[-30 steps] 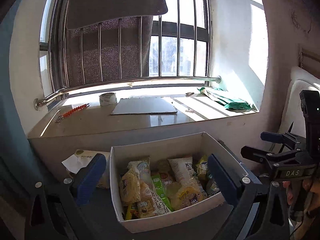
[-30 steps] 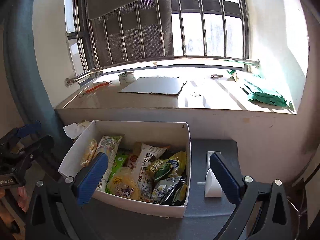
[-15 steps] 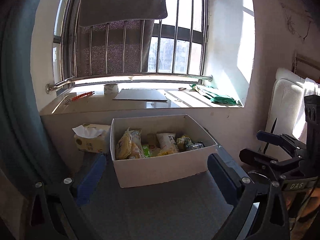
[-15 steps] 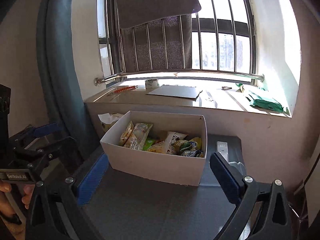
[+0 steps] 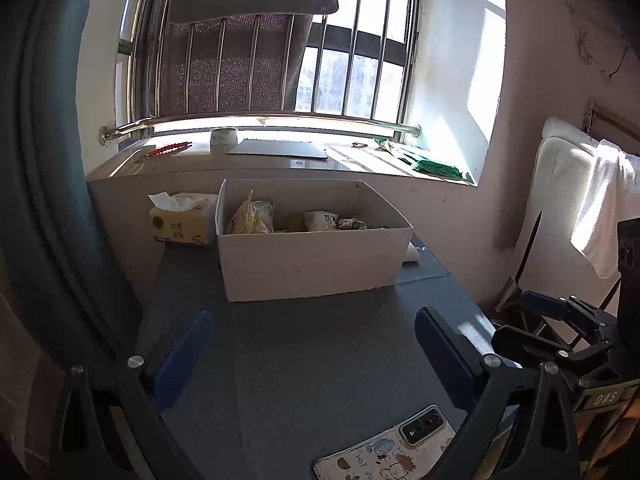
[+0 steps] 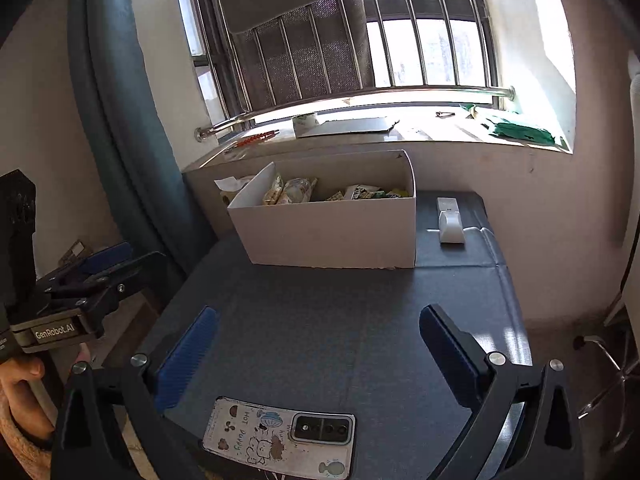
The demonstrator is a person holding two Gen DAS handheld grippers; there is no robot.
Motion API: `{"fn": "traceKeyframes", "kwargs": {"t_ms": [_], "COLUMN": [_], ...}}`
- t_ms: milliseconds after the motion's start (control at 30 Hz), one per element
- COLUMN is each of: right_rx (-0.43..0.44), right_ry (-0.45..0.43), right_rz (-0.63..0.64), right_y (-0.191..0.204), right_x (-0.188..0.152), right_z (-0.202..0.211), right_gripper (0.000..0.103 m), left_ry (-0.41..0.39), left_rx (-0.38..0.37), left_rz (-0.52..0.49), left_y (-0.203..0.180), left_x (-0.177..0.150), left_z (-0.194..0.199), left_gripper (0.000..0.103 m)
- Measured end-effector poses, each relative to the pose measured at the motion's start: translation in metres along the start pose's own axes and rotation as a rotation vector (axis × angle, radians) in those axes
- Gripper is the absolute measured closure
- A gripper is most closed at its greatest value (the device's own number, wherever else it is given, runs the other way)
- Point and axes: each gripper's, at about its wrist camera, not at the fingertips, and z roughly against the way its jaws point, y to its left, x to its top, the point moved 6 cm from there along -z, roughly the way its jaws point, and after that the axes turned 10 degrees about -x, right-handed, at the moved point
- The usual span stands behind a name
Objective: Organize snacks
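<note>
**Both tongs open, snacks in the box**

The left gripper (image 5: 310, 354) hangs over the grey table (image 5: 320, 360). Its two blue fingers (image 5: 182, 356) are spread wide. Nothing is between them. The right gripper (image 6: 316, 354) is over the same table. Its blue fingers (image 6: 186, 354) are spread wide too, and they hold nothing.

A phone (image 6: 280, 436) lies flat on the table, on the near side of the box and well apart from it. It is close under the right gripper. Its case has little cartoon drawings on it.

The white box (image 5: 316, 256) sits on the table past the phone. Its top is open. The snacks (image 5: 252, 218) are inside the box. They are small bags, yellow, white and green. Most of them are hidden by the front wall of the box.

A tissue pack (image 5: 182, 220) sits just beside the box, on its left. A white tissue sticks up out of it. A small white gadget (image 6: 450, 222) lies on the table to the right of the box.

Behind the box is the sill (image 5: 280, 162). On it lie a flat grey board (image 5: 278, 148), a tape roll (image 5: 224, 136) and a green bag (image 5: 434, 166). A blue curtain (image 6: 120, 120) hangs to the left of the box.
</note>
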Motion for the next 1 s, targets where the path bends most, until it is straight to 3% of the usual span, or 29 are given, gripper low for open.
{"fn": "traceKeyframes", "kwargs": {"t_ms": [233, 1000], "right_rx": [-0.016, -0.001], "right_ry": [-0.017, -0.005], "right_rz": [0.019, 0.007], "right_y": [0.0035, 0.0043], "right_x": [0.0023, 0.0027], "right_z": [0.0037, 0.0015], "right_gripper": [0.0, 0.0], "left_ry": [-0.006, 0.004], "left_rx": [-0.031, 0.006], "left_rz": [0.005, -0.026], "left_y": [-0.0056, -0.0027], "left_x": [0.0025, 0.0032], "left_z": [0.0036, 0.0025], "left_gripper": [0.0, 0.0]}}
